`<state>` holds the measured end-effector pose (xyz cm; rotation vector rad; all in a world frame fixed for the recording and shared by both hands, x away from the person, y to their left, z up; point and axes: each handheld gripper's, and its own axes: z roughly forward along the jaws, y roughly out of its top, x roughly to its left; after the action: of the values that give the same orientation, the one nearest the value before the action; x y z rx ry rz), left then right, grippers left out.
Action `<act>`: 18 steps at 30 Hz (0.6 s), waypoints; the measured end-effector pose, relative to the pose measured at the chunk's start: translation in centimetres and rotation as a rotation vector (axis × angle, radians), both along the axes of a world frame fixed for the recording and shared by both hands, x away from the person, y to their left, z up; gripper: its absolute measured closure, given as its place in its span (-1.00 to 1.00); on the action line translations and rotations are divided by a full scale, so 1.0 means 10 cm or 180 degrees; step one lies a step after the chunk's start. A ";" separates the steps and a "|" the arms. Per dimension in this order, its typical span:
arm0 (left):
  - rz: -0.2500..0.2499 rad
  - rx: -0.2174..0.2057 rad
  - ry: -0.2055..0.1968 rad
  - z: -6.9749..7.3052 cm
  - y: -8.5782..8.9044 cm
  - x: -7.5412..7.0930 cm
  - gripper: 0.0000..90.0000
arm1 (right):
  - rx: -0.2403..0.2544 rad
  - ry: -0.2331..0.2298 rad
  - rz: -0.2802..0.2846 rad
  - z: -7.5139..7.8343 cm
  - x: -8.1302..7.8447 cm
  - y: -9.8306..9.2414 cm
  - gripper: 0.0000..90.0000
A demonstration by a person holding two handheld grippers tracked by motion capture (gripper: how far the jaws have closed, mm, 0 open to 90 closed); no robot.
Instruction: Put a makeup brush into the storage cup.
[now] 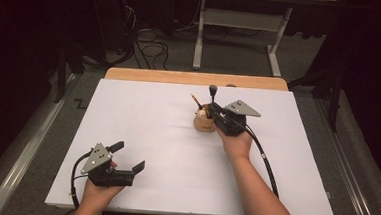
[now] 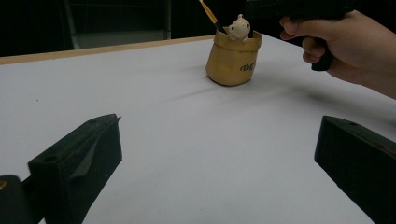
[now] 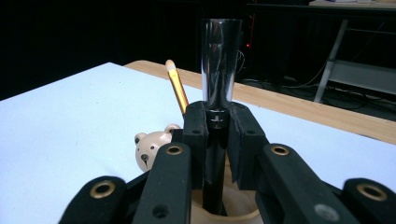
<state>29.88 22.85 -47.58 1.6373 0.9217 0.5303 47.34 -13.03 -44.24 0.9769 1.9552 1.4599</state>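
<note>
1. My right tongs point(image 3: 217, 135) hold a dark brush point(image 3: 219, 70), clamped on its handle and standing upright.
2. The brush's lower end sits inside the tan cup point(image 1: 205, 122), far of centre on the white counter point(image 1: 176, 151).
3. The cup also carries a gold-handled brush point(image 3: 177, 86) and a small bear figure point(image 3: 152, 147) at its rim.
4. My left tongs point(image 1: 128, 157) rest at the near left, jaws wide, with nothing between them, well apart from the cup.

glossy black brush handle point(image 3: 219, 74), matt tan holder point(image 2: 233, 60).
</note>
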 end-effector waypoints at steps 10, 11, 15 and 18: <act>0.0001 -0.0001 -0.0004 0.00 0.00 0.00 -0.96 | 0.0018 0.0056 -0.0027 -0.05 -0.01 -0.03 0.77; 0.0001 0.0001 -0.0002 0.00 0.00 0.00 -0.96 | 0.0008 0.0042 -0.0021 -0.06 0.00 -0.04 0.77; 0.0003 0.0002 -0.0001 0.00 0.00 0.00 -0.96 | -0.0020 0.0062 -0.0061 -0.07 -0.01 -0.05 0.71; 0.0002 0.0002 -0.0002 0.00 0.00 0.00 -0.96 | 0.0079 0.0066 -0.0109 -0.06 -0.01 -0.08 0.36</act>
<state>29.85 22.85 -47.59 1.6373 0.9215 0.5315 47.29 -13.83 -44.79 1.0353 1.9298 1.4638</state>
